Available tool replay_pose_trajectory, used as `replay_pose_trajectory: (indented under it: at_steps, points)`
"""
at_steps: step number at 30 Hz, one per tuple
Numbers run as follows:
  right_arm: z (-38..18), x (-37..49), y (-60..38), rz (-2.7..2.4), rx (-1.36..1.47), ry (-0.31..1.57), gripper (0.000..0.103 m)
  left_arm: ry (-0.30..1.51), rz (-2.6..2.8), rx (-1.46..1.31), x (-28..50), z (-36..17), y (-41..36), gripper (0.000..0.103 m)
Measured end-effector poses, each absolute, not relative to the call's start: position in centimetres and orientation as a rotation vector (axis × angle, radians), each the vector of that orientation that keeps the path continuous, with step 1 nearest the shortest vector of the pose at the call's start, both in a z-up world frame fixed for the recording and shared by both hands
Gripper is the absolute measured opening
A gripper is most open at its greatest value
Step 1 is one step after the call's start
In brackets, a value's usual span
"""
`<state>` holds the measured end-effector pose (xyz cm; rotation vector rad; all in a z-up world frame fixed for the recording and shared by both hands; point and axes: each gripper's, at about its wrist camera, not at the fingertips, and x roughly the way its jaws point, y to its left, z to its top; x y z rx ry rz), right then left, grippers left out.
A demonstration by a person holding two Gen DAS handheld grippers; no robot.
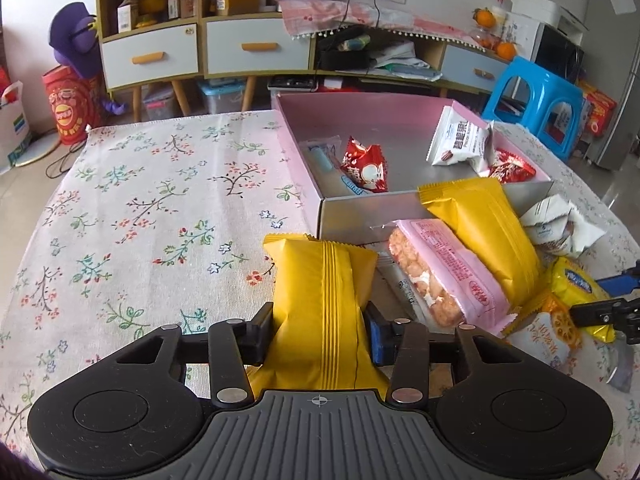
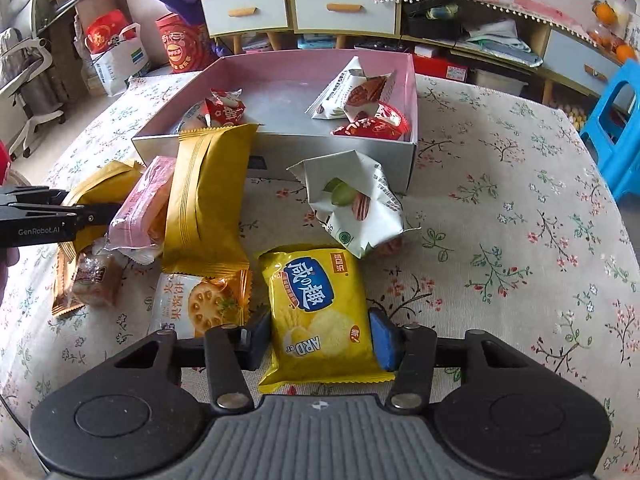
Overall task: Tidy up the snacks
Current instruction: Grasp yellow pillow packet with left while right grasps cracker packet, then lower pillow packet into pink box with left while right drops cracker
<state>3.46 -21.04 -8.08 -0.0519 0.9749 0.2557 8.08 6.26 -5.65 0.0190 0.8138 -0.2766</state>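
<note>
My left gripper (image 1: 320, 332) is shut on a mustard-yellow snack packet (image 1: 320, 272), which is pinched at its lower half above the floral tablecloth. My right gripper (image 2: 320, 338) is shut on a bright yellow cracker packet (image 2: 316, 300) with a blue label, its pads pressing both sides. An open pink and silver box (image 2: 340, 152) stands behind and holds red packets (image 2: 224, 112) and white nut packets (image 2: 352, 92). Between the grippers lie a second mustard packet (image 2: 208, 200), a pink wafer packet (image 2: 144, 204) and an orange-and-white cracker packet (image 2: 200, 304).
A crumpled white nut packet (image 2: 356, 200) lies in front of the box, and a brown cake packet (image 2: 92, 276) lies at the left. The tablecloth (image 1: 140, 208) is bare left of the box. A blue stool (image 1: 532, 96) and a cabinet (image 1: 240, 44) stand beyond the table.
</note>
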Motion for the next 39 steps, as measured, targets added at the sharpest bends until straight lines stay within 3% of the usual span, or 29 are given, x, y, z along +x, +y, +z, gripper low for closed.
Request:
replay_pose_trajectory:
  at_steps: [23,39]
  points:
    - [-3.1,2.3,-21.1,0.274,0.115,0.884,0.04,0.785,-0.219,-0.11,6.2,-2.1,7.7,0.041]
    - [-1.7,7.9,-22.3,0.239,0.243,0.831,0.04,0.744,-0.25,-0.088,9.5,0.0,3.4,0.041]
